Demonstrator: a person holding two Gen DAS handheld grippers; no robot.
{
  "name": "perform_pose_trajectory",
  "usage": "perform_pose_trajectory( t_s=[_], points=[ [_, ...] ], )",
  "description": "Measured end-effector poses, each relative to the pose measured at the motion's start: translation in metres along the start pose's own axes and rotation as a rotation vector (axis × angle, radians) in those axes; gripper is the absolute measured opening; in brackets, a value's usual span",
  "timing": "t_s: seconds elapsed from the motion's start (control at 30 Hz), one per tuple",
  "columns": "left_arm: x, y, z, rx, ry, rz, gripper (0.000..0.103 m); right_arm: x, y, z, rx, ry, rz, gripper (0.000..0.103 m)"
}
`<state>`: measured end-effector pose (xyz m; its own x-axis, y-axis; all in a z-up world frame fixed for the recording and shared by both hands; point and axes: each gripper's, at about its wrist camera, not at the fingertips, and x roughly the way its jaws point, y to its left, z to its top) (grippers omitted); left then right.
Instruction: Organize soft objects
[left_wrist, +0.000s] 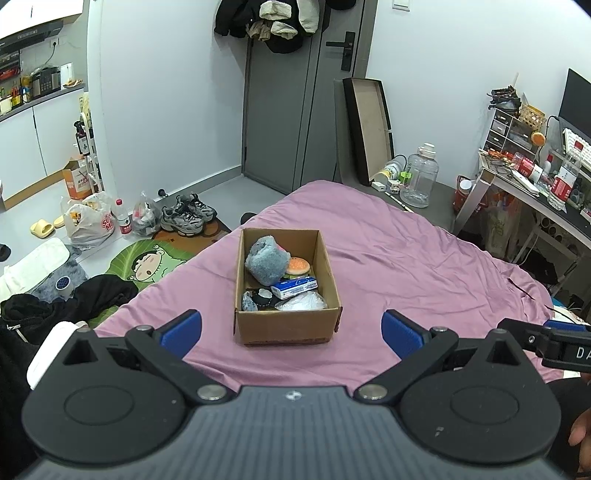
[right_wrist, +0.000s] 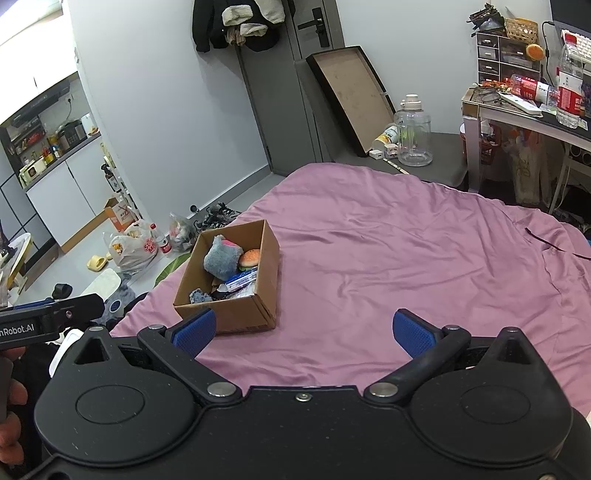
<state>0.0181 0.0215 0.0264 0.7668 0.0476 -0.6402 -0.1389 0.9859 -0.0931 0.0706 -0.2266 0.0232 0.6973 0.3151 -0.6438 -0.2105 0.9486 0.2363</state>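
The soft toys are all sitting inside the box (left_wrist: 287, 321) on the purple bed (left_wrist: 406, 266). The left gripper (left_wrist: 291, 334) and right gripper (right_wrist: 303, 332) are both hanging wide open, holding nothing. Nothing soft is lying loose on the bed, so the tidying looks almost finished.

A cardboard box (left_wrist: 288, 325) sits on the bed (left_wrist: 406, 266), at 12 o'clock just ahead of the left gripper (left_wrist: 291, 332) and at about 10 o'clock from the right gripper (right_wrist: 304, 332). In the box, a plush toy (left_wrist: 266, 260) lies at the far end with a burger toy (left_wrist: 298, 266) touching it at its 3 o'clock, a tissue pack (left_wrist: 294, 288) lies nearer at the middle, and a plastic bag (left_wrist: 303, 302) lies at the near right corner. Beyond the bed, a water jug (left_wrist: 419, 177) stands on the floor at 1 o'clock, a door (left_wrist: 295, 110) stands at 12 o'clock, sneakers (left_wrist: 188, 216) lie at 10 o'clock, and a desk (left_wrist: 535, 192) stands at 2 o'clock.
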Motion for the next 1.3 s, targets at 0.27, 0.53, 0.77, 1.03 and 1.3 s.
perform_pose_trajectory(
  t_s=[0.27,0.53,0.77,1.03,1.3],
  points=[
    [0.0000,0.0000,-0.0008,0.002,0.001,0.000,0.103,0.0000,0.0007,-0.0019,0.001,0.003,0.001,0.103],
    [-0.0003,0.0000,-0.0015,0.006,0.000,0.006,0.103,0.0008,0.0013,-0.0065,-0.001,0.010,-0.001,0.103],
    [0.0010,0.0018,-0.0008,0.004,0.005,0.003,0.103,0.0023,0.0012,-0.0056,0.000,0.011,-0.005,0.103],
    [0.0009,0.0022,-0.0010,0.004,0.004,0.004,0.103,0.0053,0.0028,-0.0037,-0.007,0.018,-0.018,0.103],
    [0.0020,0.0028,-0.0010,0.005,0.004,0.004,0.103,0.0044,0.0046,-0.0029,-0.012,0.017,-0.022,0.103]
  ],
)
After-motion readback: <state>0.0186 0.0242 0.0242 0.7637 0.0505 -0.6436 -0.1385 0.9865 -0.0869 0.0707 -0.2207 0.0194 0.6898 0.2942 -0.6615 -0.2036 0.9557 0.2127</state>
